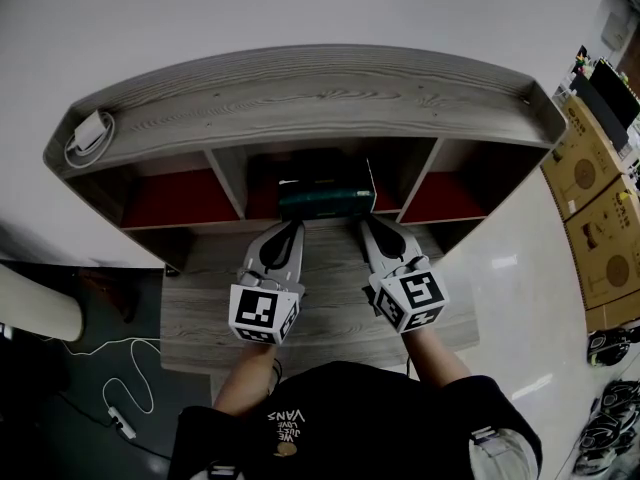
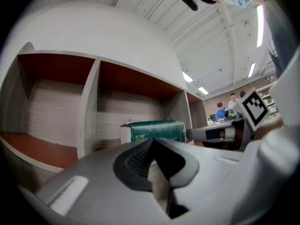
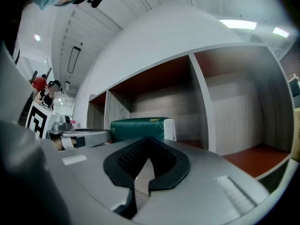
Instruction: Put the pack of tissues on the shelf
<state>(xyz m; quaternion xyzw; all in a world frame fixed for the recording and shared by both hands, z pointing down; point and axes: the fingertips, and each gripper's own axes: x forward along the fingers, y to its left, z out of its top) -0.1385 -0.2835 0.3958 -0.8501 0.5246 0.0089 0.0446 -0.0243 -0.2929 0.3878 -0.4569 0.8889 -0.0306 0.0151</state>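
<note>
A dark green pack of tissues [image 1: 326, 200] with a white end stands in the middle compartment of the wooden shelf [image 1: 300, 93], at its front edge. The left gripper view shows the pack [image 2: 157, 130] just beyond the jaw tips, and the right gripper view shows the pack [image 3: 138, 128] the same way. My left gripper [image 1: 294, 225] is shut with nothing in it, its tip just short of the pack's left end. My right gripper [image 1: 366, 222] is shut and empty too, its tip near the pack's right end. Both hover over the desk [image 1: 330, 313].
A white charger with coiled cable [image 1: 88, 134] lies on the shelf top at the left. The left [image 1: 178, 198] and right [image 1: 445, 198] compartments have red floors. Cardboard boxes [image 1: 595, 203] stand to the right. A power strip and cable [image 1: 125, 408] lie on the floor at the left.
</note>
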